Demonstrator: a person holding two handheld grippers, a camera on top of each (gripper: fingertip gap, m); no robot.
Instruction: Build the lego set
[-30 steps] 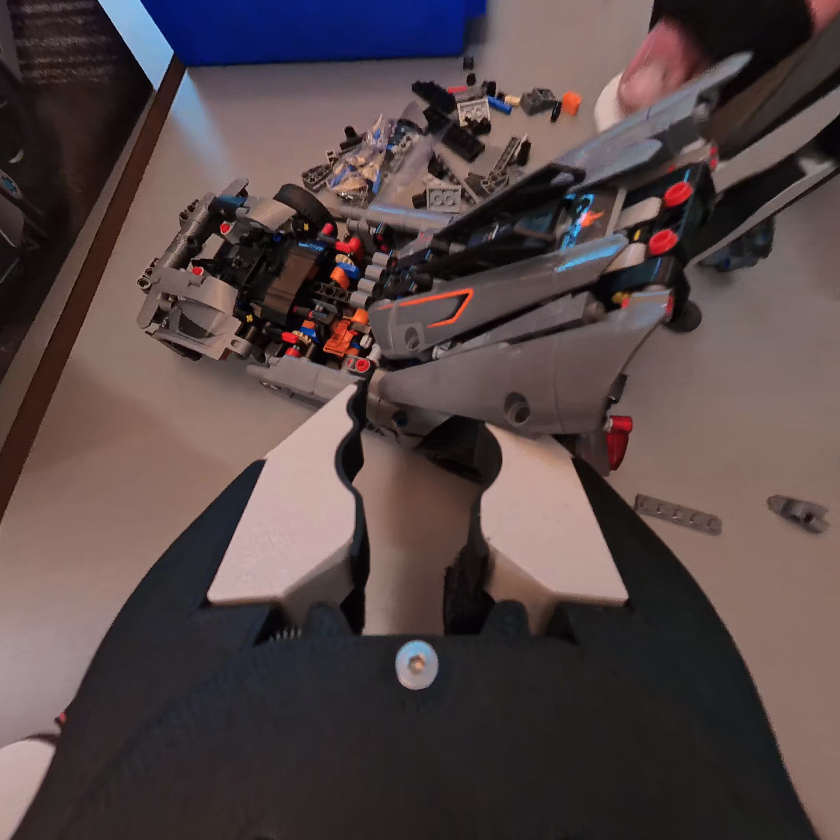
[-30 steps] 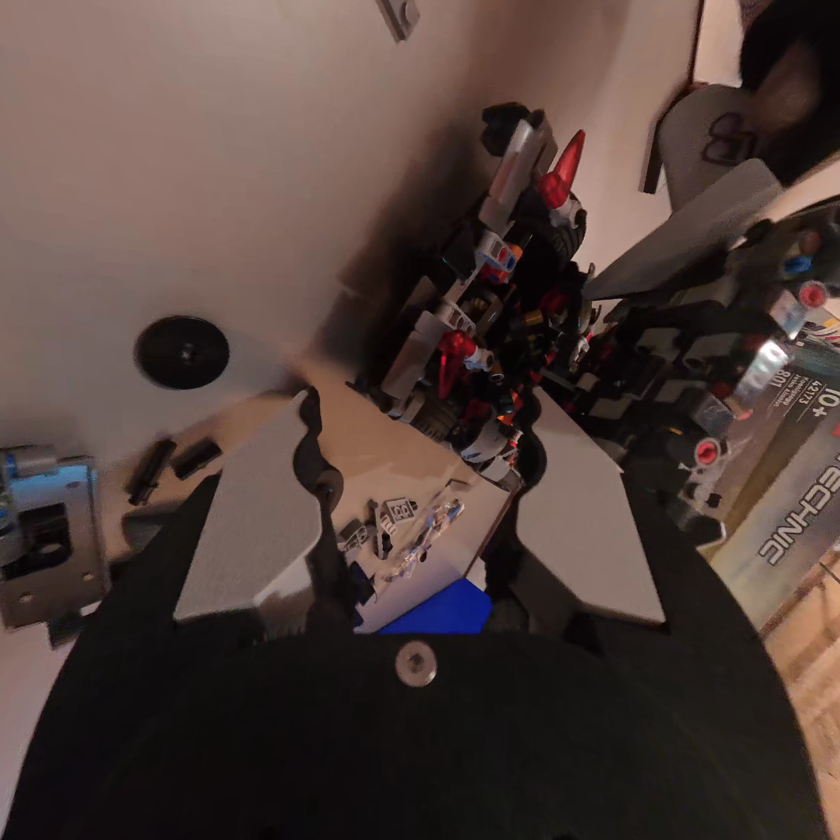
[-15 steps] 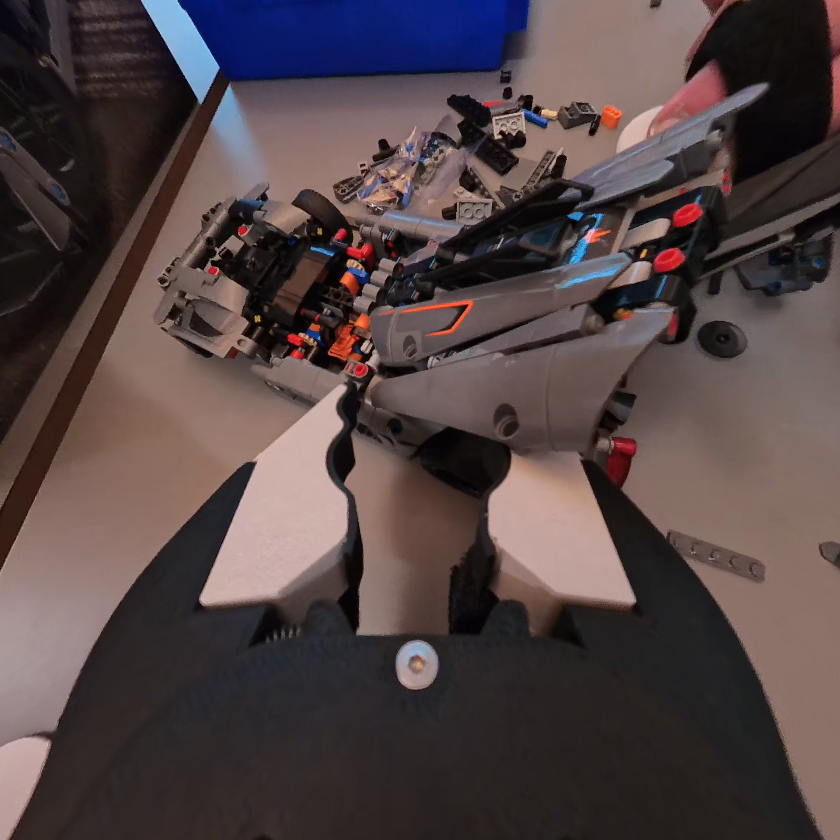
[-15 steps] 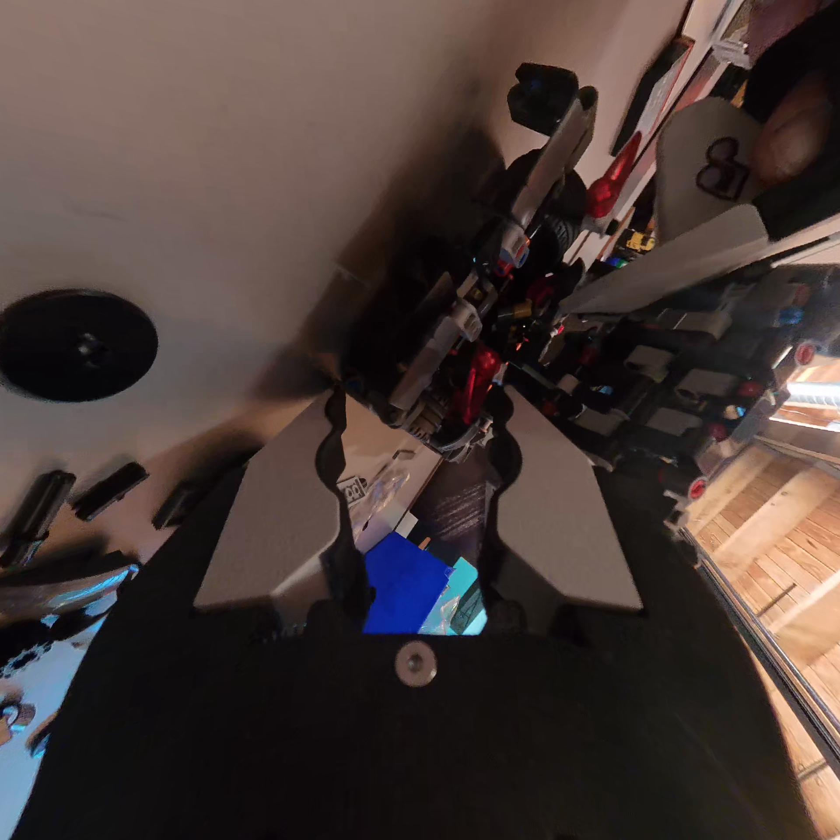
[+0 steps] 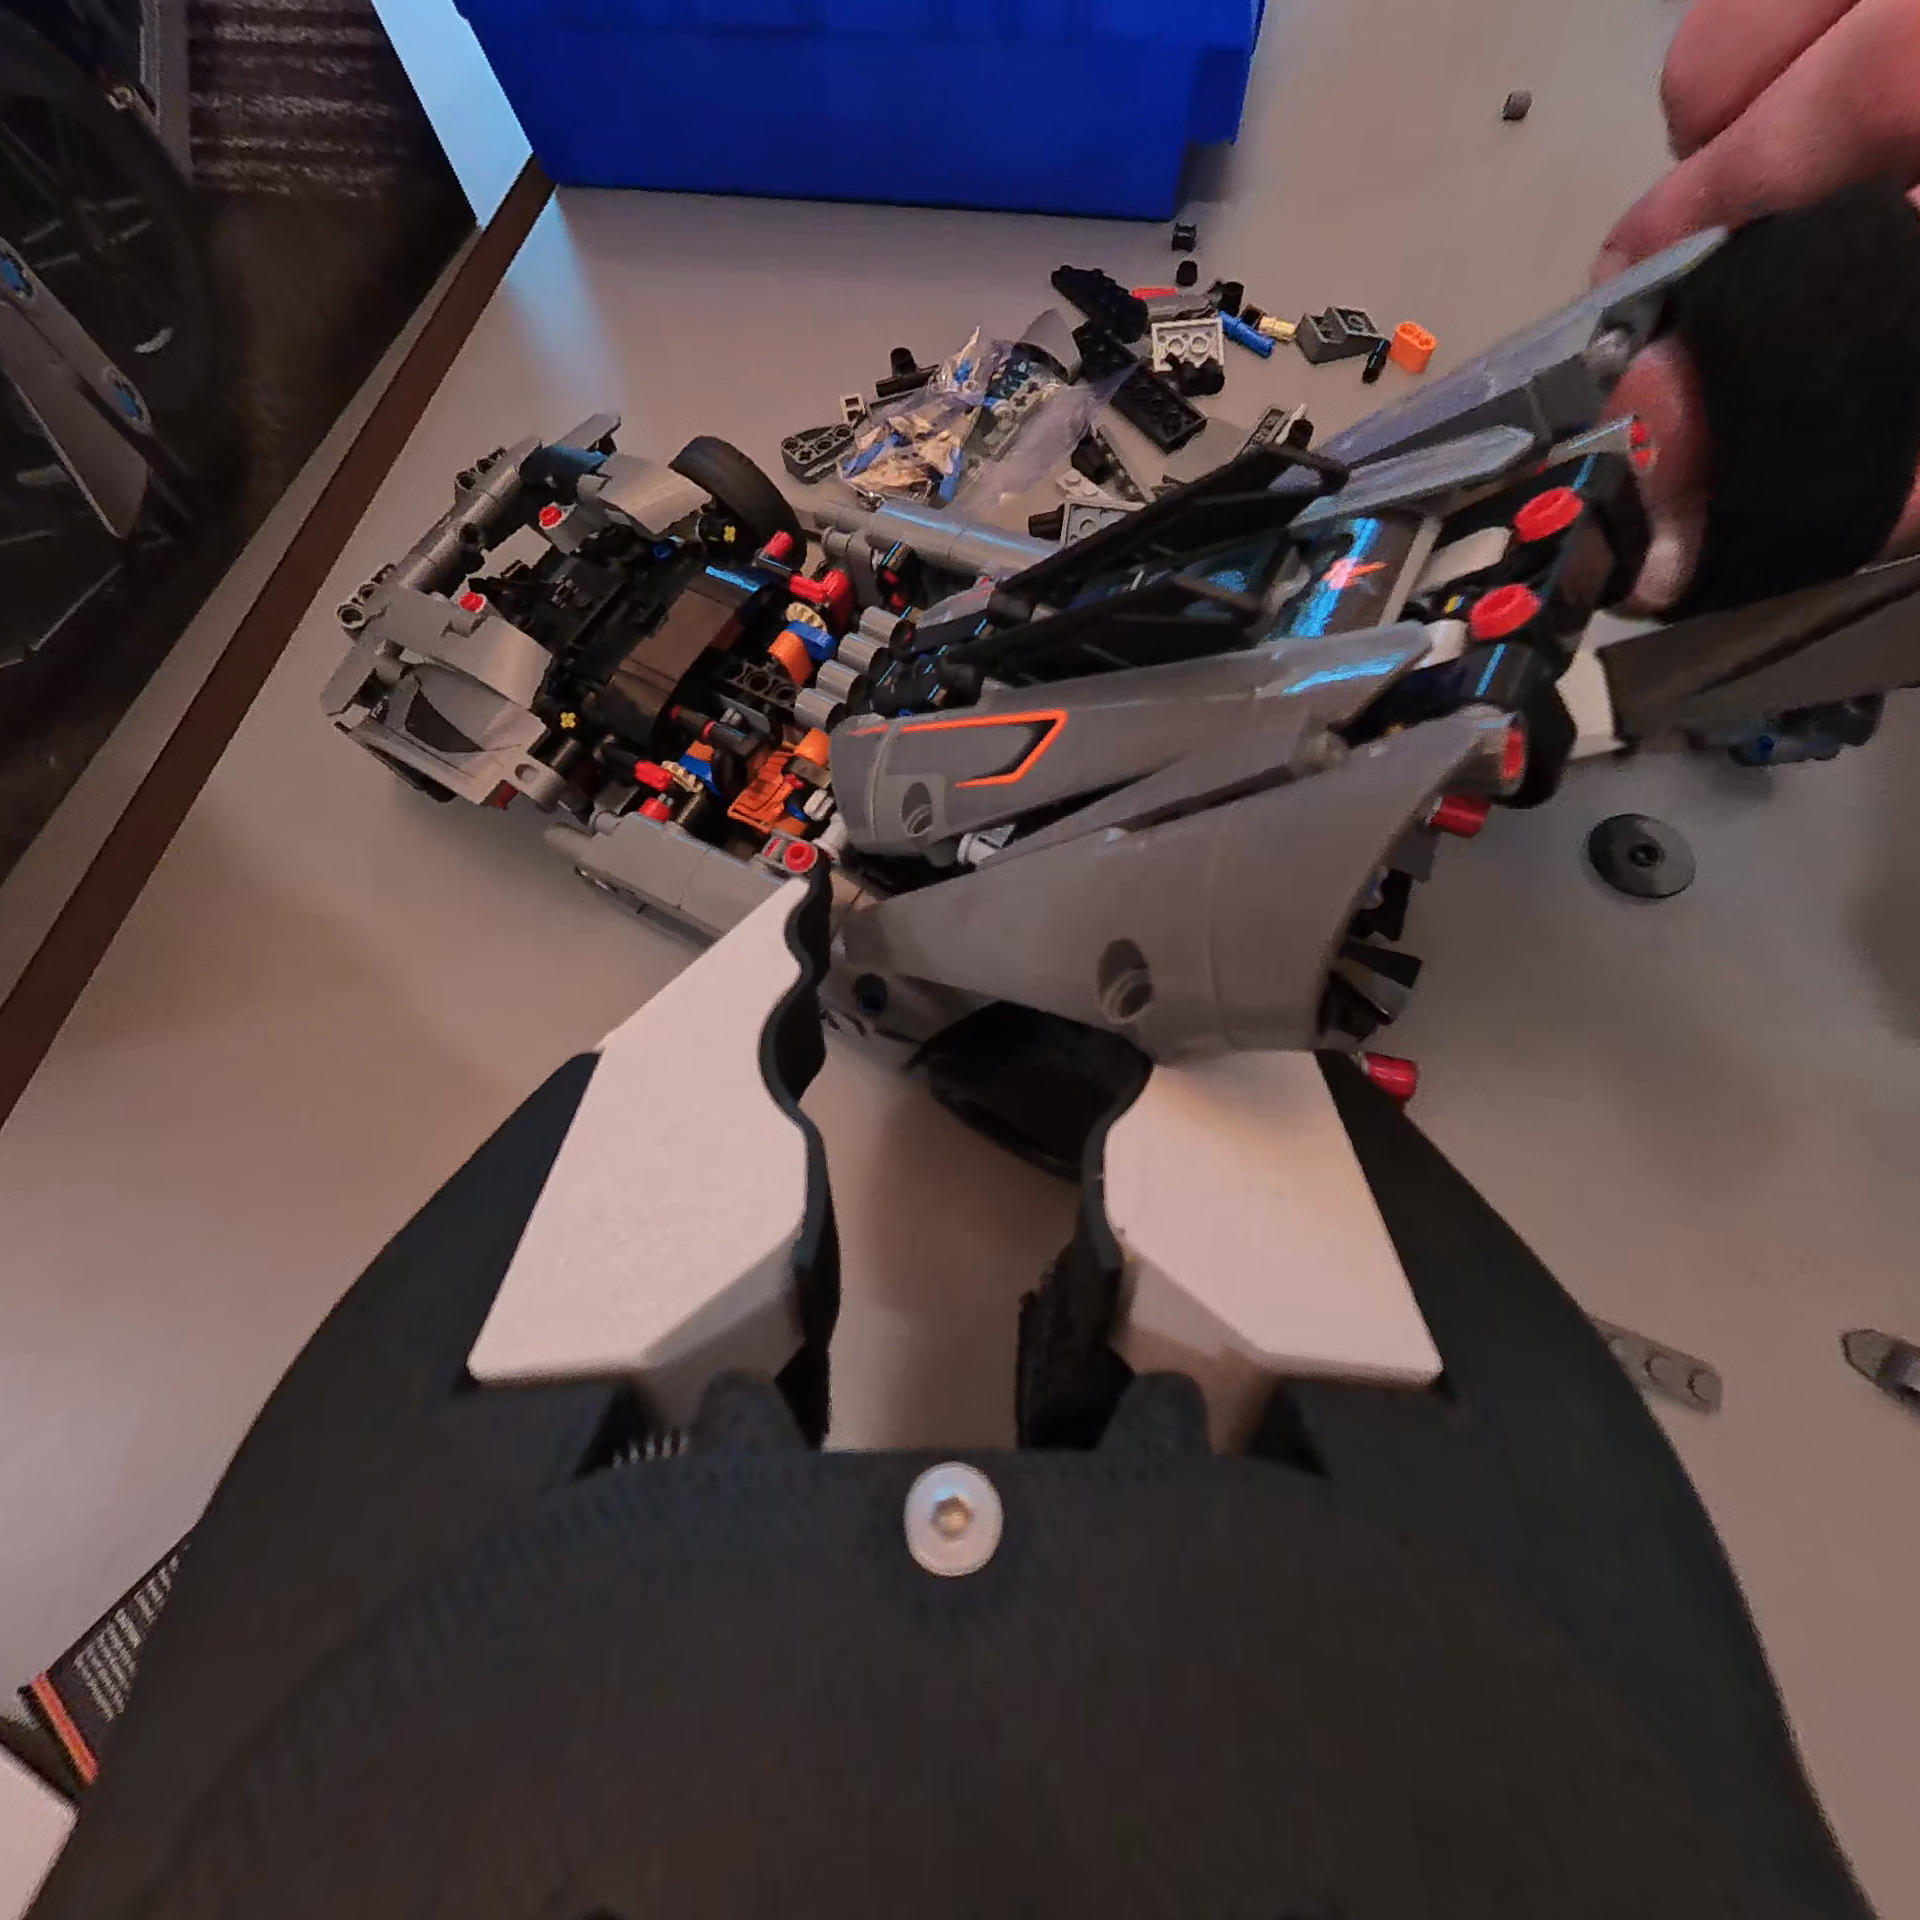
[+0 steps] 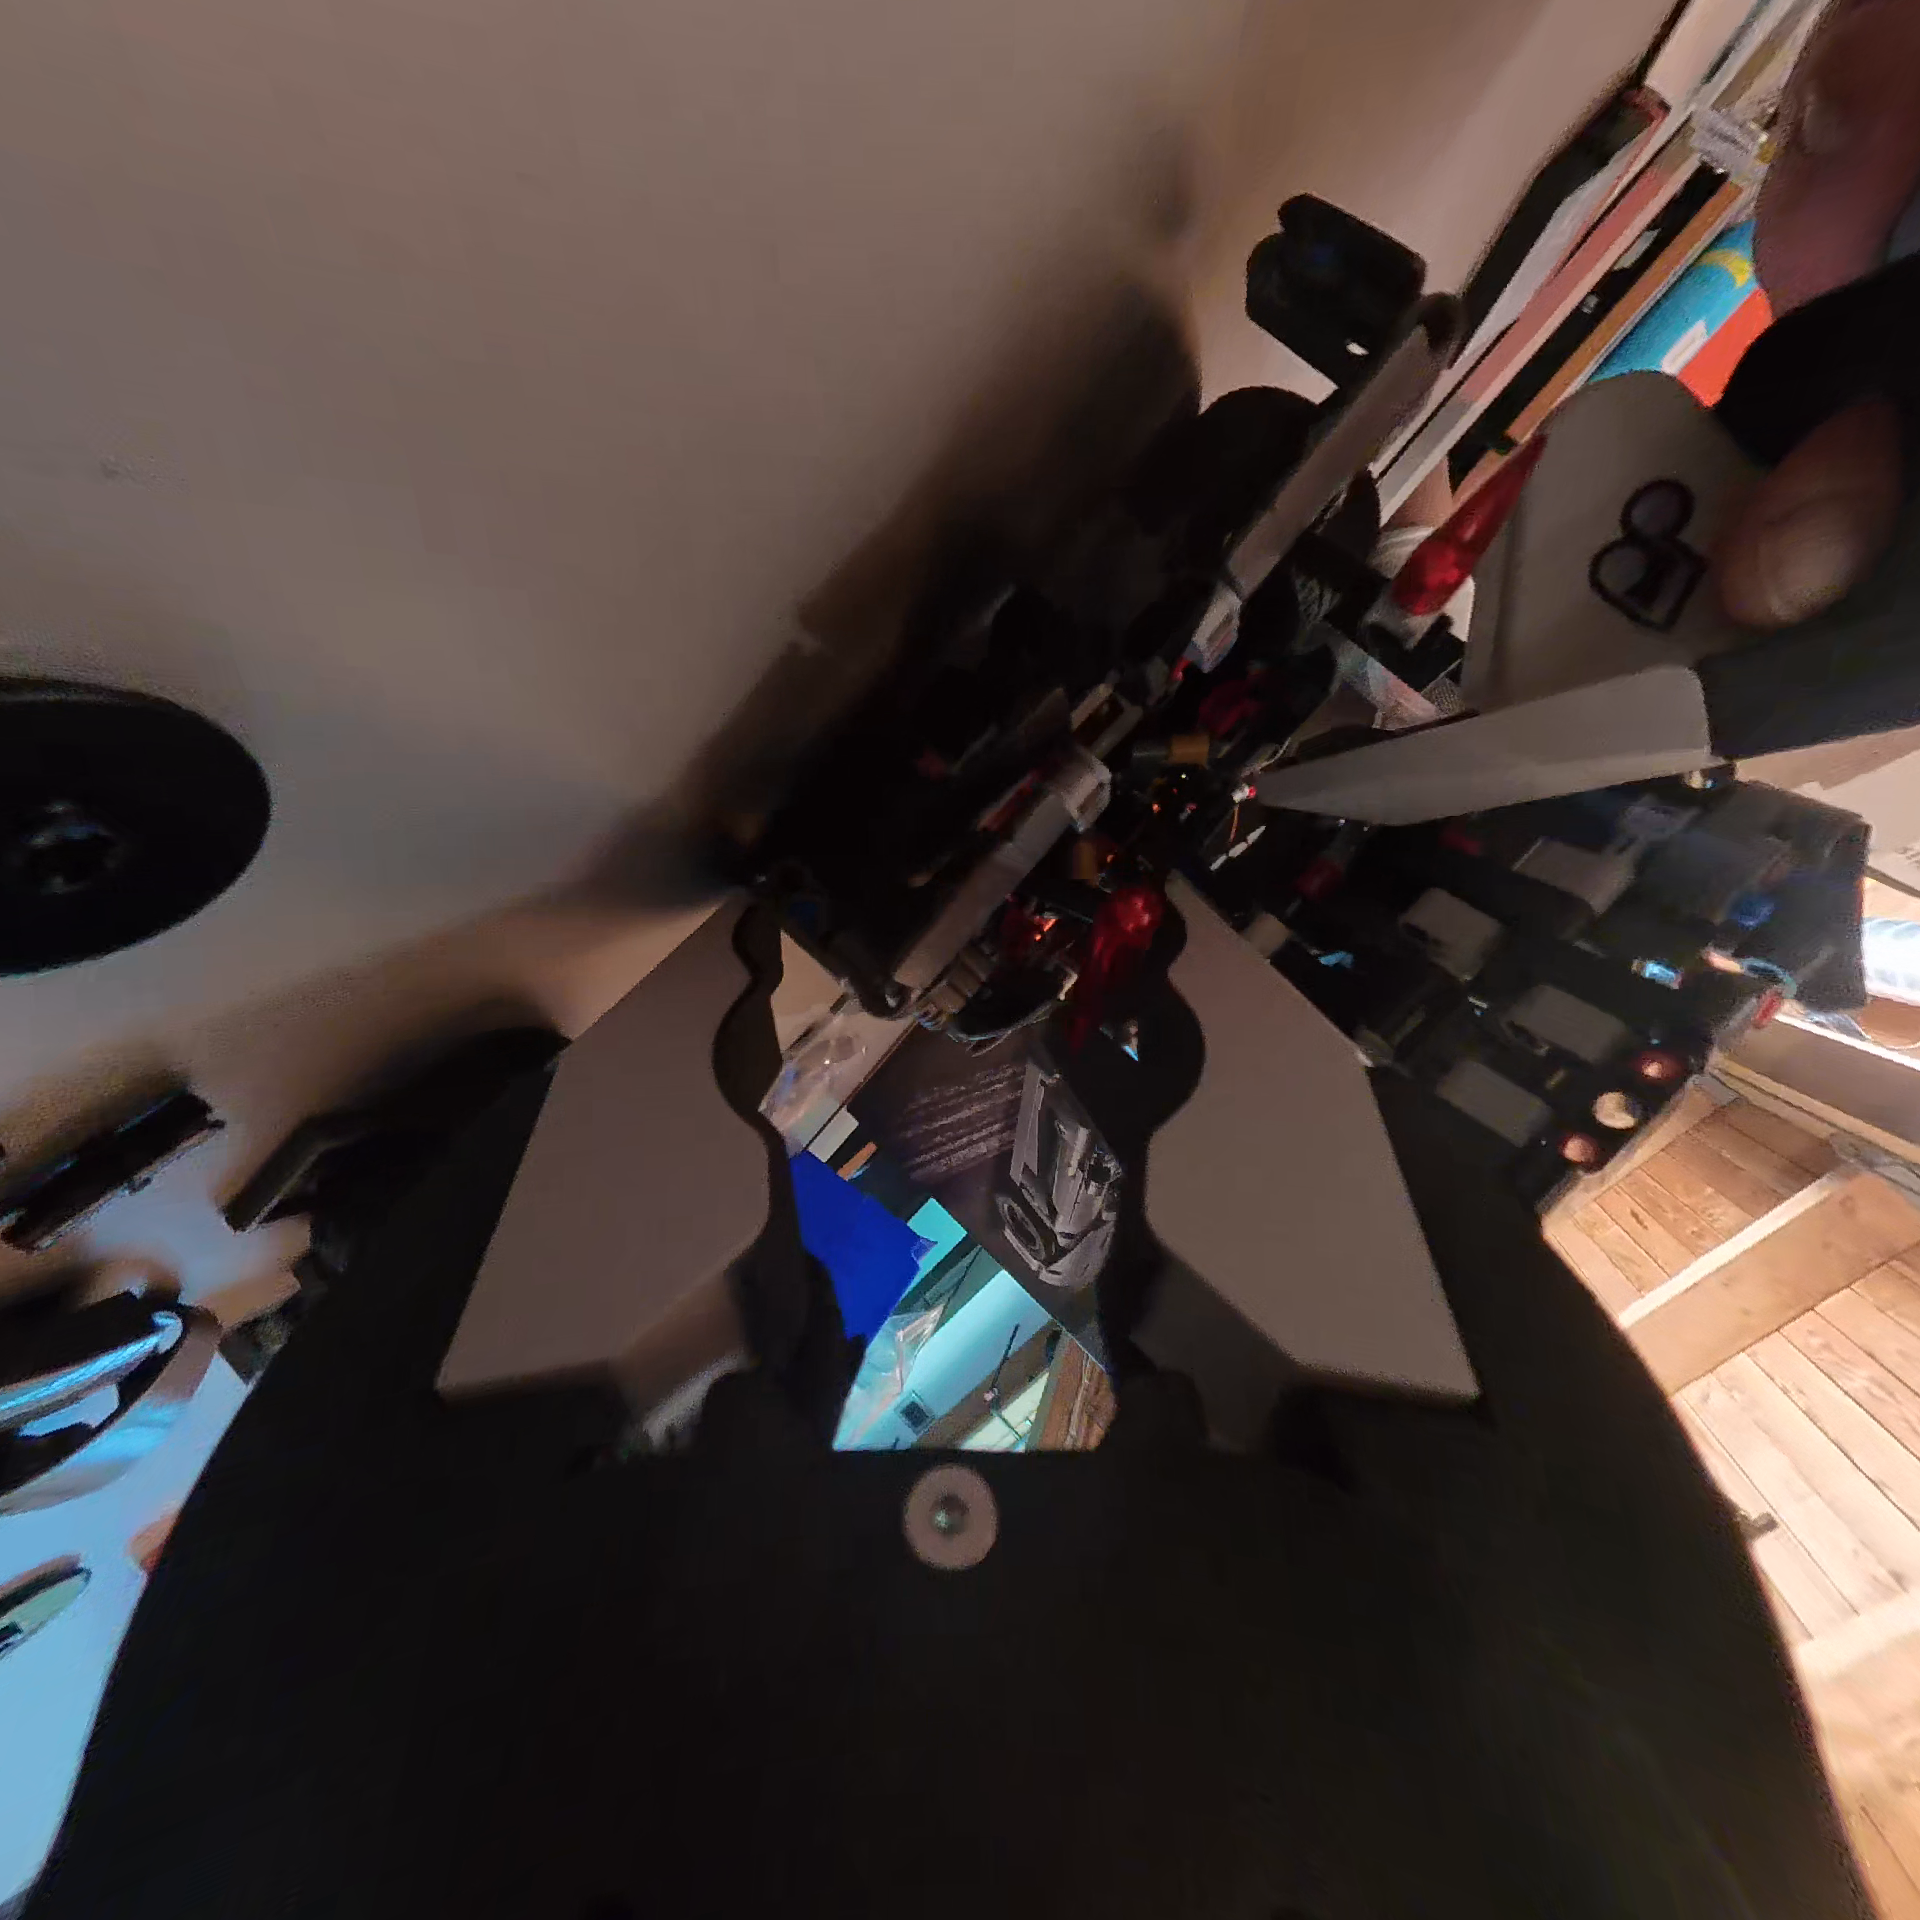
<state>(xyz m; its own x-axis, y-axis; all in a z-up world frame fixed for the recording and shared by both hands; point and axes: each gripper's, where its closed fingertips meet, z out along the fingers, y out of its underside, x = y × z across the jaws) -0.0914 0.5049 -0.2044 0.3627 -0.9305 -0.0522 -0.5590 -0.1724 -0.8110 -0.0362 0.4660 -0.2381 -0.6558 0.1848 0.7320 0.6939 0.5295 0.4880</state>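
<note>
Left wrist view. My left hand-held gripper [image 5: 961, 997] is closed on the car [image 5: 935, 727]: one finger lies against the grey side panel [image 5: 1122, 935], the other is hidden behind a black wheel. The car sits tilted on the pale surface [image 5: 312, 1039], its exposed chassis toward the far left and its bodywork raised toward the right. Behind it lie loose parts [image 5: 1091, 384] and a blue bin [image 5: 852, 94]. A black disc [image 5: 1642, 854] rests to the right, apart from the car. At upper right, my right hand [image 5: 1766, 343] holds the other device at the raised end.

Right wrist view. The frame is rolled and partly blurred. My right hand-held gripper [image 6: 961, 971] has both fingers set against the dark end of the car [image 6: 1039, 831], near a red piece [image 6: 1117, 935]; I judge it to be pinching that end, though the contact is dim. The disc [image 6: 104, 831] appears at far left. The left device's grey finger [image 6: 1610, 540] shows at upper right.

Step in hand, as I judge it: holding and turning the half-built car between both tools to reach a new face. The next move calls for a steady two-point hold, then freeing one tool to fetch a part.
</note>
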